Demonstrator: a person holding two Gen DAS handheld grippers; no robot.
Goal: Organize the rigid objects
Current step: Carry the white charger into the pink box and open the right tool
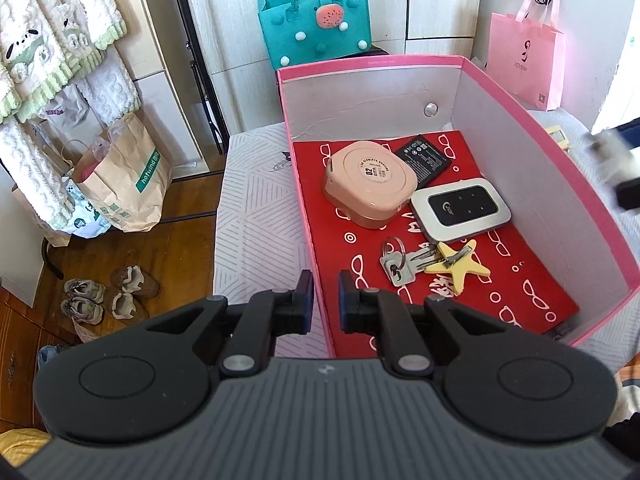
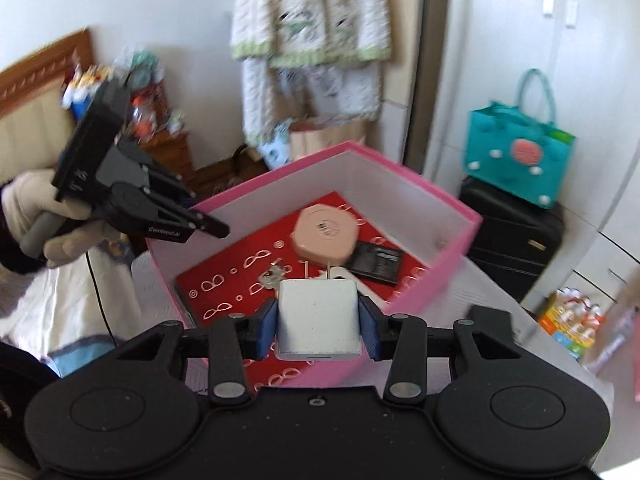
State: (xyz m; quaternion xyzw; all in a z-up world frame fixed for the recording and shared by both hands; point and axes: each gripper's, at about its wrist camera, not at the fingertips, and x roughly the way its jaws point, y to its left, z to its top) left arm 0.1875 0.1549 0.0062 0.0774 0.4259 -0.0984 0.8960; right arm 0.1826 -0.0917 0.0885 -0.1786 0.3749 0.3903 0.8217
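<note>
A pink box (image 1: 592, 184) with a red patterned floor holds a peach case (image 1: 370, 182), a black battery (image 1: 424, 155), a silver pocket router (image 1: 461, 207) and keys with a yellow star tag (image 1: 432, 263). My left gripper (image 1: 325, 294) is nearly shut and empty, its jaws astride the box's left wall. It also shows in the right wrist view (image 2: 216, 229) at the box's left corner. My right gripper (image 2: 319, 330) is shut on a white plug adapter (image 2: 318, 322), prongs forward, above the near edge of the box (image 2: 424, 276). It appears blurred at the right edge of the left wrist view (image 1: 616, 168).
The box lies on a white patterned bed cover (image 1: 256, 216). A teal bag (image 1: 316, 32) stands on a black suitcase (image 2: 512, 232) behind it, with a pink bag (image 1: 524, 64) to the right. Paper bags (image 1: 120, 176) and shoes (image 1: 104, 296) are on the wooden floor.
</note>
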